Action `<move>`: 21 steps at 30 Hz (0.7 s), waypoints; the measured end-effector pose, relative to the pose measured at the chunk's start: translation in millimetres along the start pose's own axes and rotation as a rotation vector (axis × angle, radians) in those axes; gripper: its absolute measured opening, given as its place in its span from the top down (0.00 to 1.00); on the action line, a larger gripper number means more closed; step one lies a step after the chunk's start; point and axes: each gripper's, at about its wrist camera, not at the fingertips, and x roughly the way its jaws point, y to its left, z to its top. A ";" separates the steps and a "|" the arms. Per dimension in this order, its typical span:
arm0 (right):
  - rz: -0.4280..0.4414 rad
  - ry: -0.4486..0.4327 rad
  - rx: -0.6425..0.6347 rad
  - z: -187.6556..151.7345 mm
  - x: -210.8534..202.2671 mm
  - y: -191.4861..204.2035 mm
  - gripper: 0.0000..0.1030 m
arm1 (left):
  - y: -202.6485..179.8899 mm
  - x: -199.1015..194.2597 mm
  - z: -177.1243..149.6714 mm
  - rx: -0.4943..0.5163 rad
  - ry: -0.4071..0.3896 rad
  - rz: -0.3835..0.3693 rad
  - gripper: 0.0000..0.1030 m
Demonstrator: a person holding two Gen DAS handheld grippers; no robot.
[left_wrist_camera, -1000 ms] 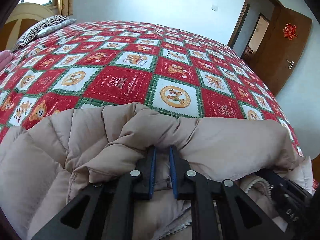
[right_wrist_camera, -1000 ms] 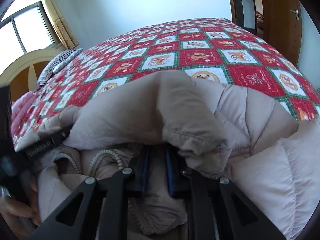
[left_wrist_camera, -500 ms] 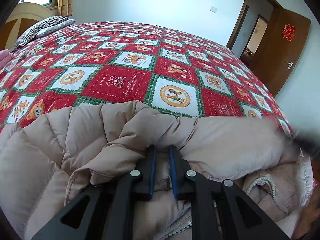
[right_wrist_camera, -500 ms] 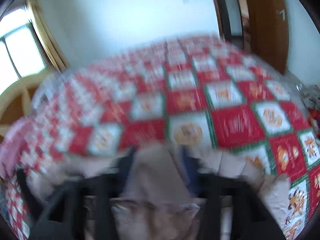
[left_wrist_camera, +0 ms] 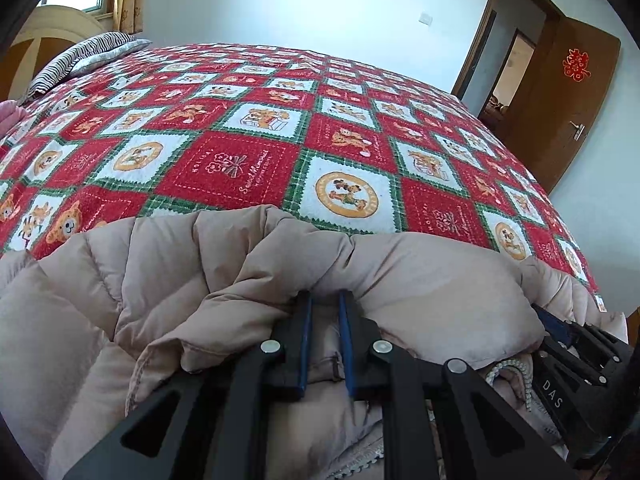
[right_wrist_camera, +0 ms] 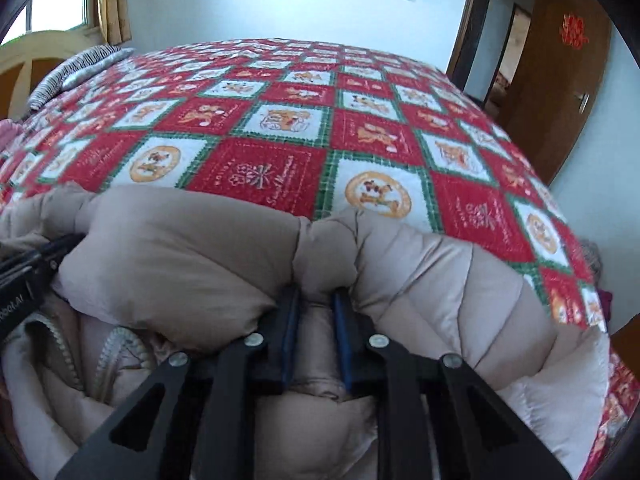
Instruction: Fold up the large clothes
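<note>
A puffy beige down jacket lies bunched at the near edge of the bed, also filling the lower half of the right wrist view. My left gripper is shut on a fold of its quilted fabric, the blue pads pinching it. My right gripper is shut on another gathered fold of the jacket. The right gripper's black body shows at the right edge of the left wrist view. At the left edge of the right wrist view the left gripper's body shows. The jacket's zipper curls near the lower left.
The bed carries a red, white and green checked quilt with bear patches. A striped pillow lies at the far left by a wooden headboard. A brown door stands open at the right.
The right gripper swung across quickly, blurring its view, and now holds the jacket further right with more quilt showing. The left gripper has kept still on its fold.
</note>
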 end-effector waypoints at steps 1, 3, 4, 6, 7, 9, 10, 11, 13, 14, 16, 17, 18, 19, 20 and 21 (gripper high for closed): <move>0.000 -0.001 0.004 0.3 0.0 -1.3 0.80 | 0.4 -0.2 0.0 -0.001 0.000 -0.001 0.87; -0.026 -0.006 -0.002 1.1 -1.7 0.5 0.78 | -0.6 -1.0 0.1 0.003 0.001 0.007 0.87; -0.044 -0.004 -0.007 0.8 -4.2 2.3 0.76 | -2.3 -2.0 0.1 0.011 0.001 0.014 0.87; -0.089 0.012 -0.022 1.7 -11.8 5.0 0.59 | -1.6 -7.2 0.2 0.008 0.016 0.004 0.87; -0.102 0.022 -0.032 0.6 -22.0 3.8 0.55 | 0.8 -13.8 -0.1 0.001 0.030 -0.009 0.87; -0.054 -0.046 -0.013 -8.6 -61.7 -4.3 0.31 | 7.3 -38.9 -3.8 -0.027 0.030 -0.050 0.87; -0.026 -0.086 0.000 -13.7 -79.4 -7.2 0.24 | 12.6 -60.3 -9.7 -0.048 0.009 -0.072 0.86; 0.001 -0.131 0.010 -20.3 -100.0 -10.6 0.14 | 16.2 -75.8 -14.9 -0.057 -0.006 -0.084 0.82; 0.028 -0.208 0.019 -40.5 -151.8 -16.3 0.11 | 22.8 -109.3 -29.0 -0.056 -0.026 -0.115 0.65; 0.042 -0.223 0.019 -50.3 -172.3 -17.5 0.11 | 26.9 -132.2 -40.5 -0.050 -0.039 -0.119 0.50; 0.063 -0.247 0.014 -71.4 -209.7 -20.0 0.11 | 33.0 -172.0 -61.0 -0.022 -0.078 -0.116 0.35; 0.068 -0.266 0.013 -89.2 -236.3 -25.9 0.11 | 37.9 -197.8 -76.5 0.005 -0.109 -0.119 0.27; 0.067 -0.279 0.015 -98.6 -251.2 -28.9 0.11 | 42.9 -216.2 -88.2 0.025 -0.127 -0.116 0.21; 0.065 -0.299 0.021 -116.3 -274.4 -35.8 0.11 | 51.2 -239.9 -106.7 0.049 -0.144 -0.103 0.20; 0.061 -0.316 0.027 -137.2 -299.6 -45.3 0.10 | 57.8 -254.6 -119.3 0.063 -0.151 -0.093 0.19; 0.058 -0.325 0.030 -152.4 -317.4 -50.1 0.09 | 65.4 -267.6 -132.5 0.071 -0.153 -0.084 0.19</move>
